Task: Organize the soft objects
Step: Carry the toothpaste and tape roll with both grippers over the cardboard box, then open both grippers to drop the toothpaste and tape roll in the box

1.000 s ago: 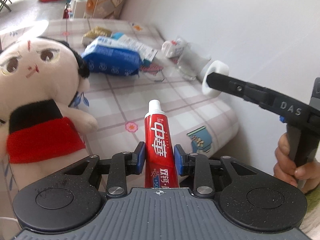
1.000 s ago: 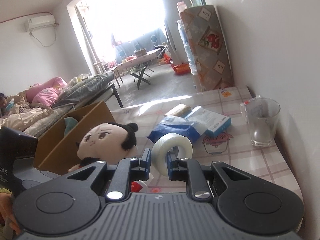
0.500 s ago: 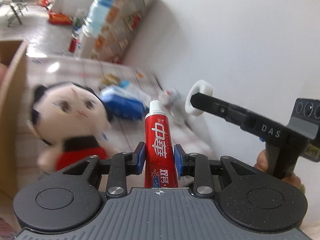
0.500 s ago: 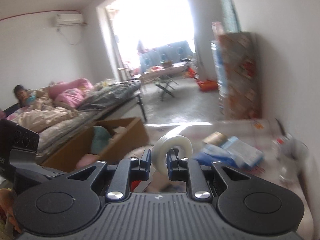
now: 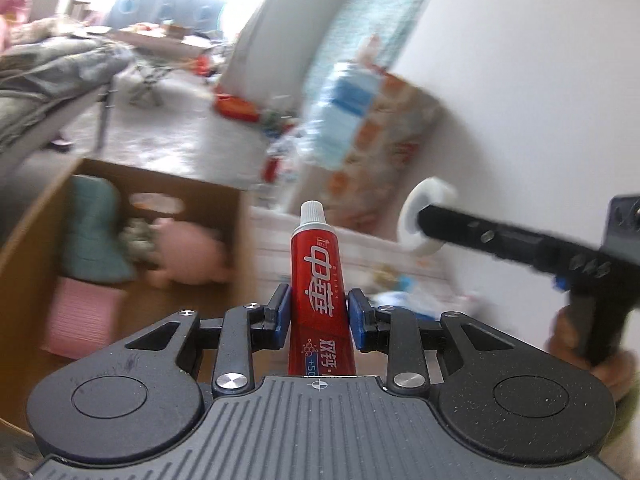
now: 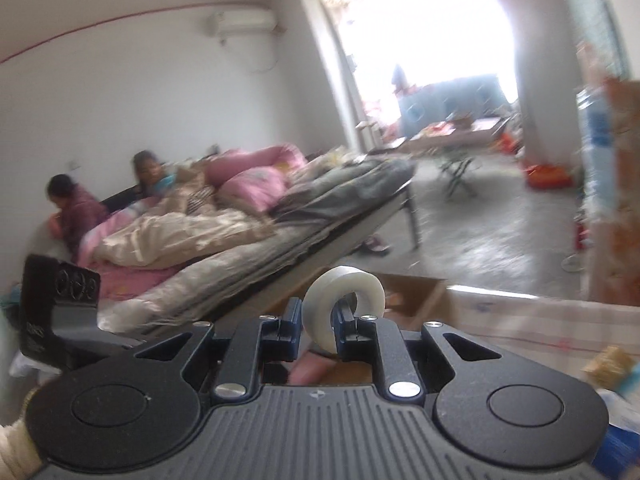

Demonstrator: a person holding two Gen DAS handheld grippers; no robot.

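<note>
A red toothpaste tube (image 5: 322, 280) stands upright between the blue pads of the left gripper (image 5: 320, 316), white cap up; the pads press its sides, and its lower end is hidden behind the gripper body. The right gripper (image 6: 316, 326) is nearly closed on a white tape roll (image 6: 344, 300), one finger passing through the roll's hole, so it clamps the ring's wall. In the left view that roll (image 5: 424, 216) shows at the tip of the right gripper, held out over the table edge, with a hand (image 5: 592, 364) partly cut off at the frame's side. To the left is an open cardboard box (image 5: 32, 240) holding blurred soft things: something teal (image 5: 94, 236), something pink (image 5: 188, 256). The patterned table (image 6: 540, 320) is smeared by motion; its items cannot be made out.
</note>
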